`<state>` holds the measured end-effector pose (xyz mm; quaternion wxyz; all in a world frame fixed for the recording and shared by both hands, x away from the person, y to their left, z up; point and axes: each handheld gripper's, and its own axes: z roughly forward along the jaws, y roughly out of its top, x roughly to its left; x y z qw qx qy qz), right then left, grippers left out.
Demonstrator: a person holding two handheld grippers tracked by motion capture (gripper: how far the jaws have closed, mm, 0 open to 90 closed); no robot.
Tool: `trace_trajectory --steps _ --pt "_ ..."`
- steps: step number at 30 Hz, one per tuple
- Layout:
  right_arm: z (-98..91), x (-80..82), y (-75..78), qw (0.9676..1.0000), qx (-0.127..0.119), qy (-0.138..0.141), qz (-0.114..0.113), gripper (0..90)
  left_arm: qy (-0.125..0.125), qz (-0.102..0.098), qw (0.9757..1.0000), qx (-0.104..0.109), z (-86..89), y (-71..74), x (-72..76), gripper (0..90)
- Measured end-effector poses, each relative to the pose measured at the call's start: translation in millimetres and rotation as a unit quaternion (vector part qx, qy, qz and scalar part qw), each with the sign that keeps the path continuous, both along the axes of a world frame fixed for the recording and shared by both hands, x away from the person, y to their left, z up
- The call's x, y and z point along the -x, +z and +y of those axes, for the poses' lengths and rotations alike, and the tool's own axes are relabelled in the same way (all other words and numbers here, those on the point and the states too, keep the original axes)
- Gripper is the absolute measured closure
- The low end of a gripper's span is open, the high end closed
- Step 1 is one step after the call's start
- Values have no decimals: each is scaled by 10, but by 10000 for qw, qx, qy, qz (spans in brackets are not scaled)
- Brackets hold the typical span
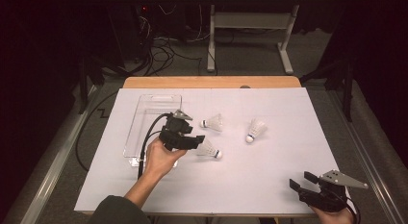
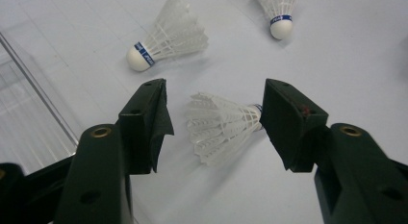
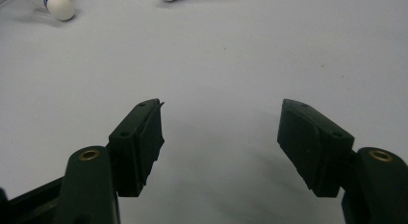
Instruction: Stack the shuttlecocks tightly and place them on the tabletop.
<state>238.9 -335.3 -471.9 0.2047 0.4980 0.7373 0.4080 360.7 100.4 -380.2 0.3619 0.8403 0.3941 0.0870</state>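
Note:
Three white shuttlecocks lie on the white sheet. The nearest shuttlecock lies on its side between the jaws of my left gripper, which stand open around it; its feather skirt points toward the left jaw, its blue-banded cork end sits by the right jaw, and neither pad presses on it. A second shuttlecock lies just beyond, and a third shuttlecock lies farther right. My right gripper rests low at the table's near right corner, open, with bare sheet between its jaws.
A clear plastic bin stands on the sheet just left of my left hand. The table's wooden far edge runs behind, with cables and a white frame on the floor beyond.

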Motion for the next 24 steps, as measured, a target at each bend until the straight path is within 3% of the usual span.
trace_trajectory --steps 14,24 --pt "3 -3 0 10000 3 -3 8 331 -23 -54 10000 -17 115 -22 138 428" --pt "4 -6 -2 10000 6 3 5 331 -52 -57 9999 90 158 -60 236 422"
